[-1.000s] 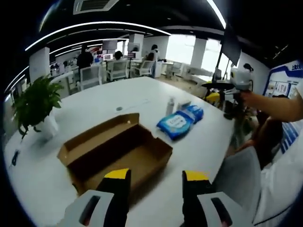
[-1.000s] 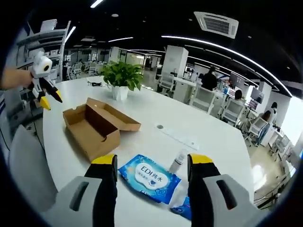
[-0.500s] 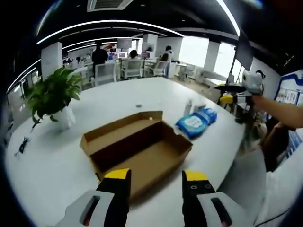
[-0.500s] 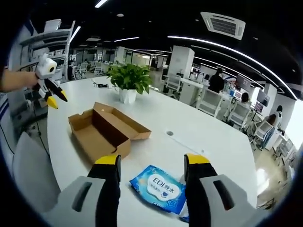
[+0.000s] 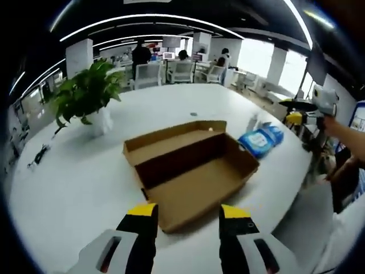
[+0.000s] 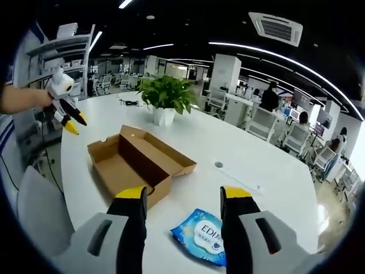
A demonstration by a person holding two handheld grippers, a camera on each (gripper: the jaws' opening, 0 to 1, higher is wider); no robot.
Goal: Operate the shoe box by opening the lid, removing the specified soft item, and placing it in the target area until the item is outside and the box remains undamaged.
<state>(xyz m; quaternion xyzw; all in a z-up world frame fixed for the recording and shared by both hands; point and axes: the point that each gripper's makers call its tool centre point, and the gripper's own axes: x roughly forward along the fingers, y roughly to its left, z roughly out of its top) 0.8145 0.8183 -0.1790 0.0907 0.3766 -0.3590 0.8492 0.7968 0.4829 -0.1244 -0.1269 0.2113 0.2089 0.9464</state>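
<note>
The brown cardboard shoe box [image 5: 191, 171] lies open on the white table, its lid folded back, and its inside looks bare. Just short of its near corner stands my left gripper [image 5: 187, 212], open and holding nothing. From the other side, the box [image 6: 137, 162] lies ahead and to the left of my right gripper [image 6: 183, 197], which is open above the table. A blue pack of wet wipes [image 6: 204, 242] lies between and below the right jaws; it also lies past the box's right end [image 5: 261, 138]. The other gripper [image 6: 64, 103] hangs at the far left, held by a hand.
A potted green plant [image 5: 88, 94] stands on the table [image 5: 68, 194] behind the box, also seen as plant [image 6: 168, 97]. A small white bottle [image 5: 252, 121] stands by the wipes. A grey chair back [image 6: 40, 211] is at the table's edge. Office desks and seated people fill the background.
Both cameras have shifted: the box now sits more centred before the left gripper, and the wipes have slid lower and right between the right jaws. Nothing on the table has moved.
</note>
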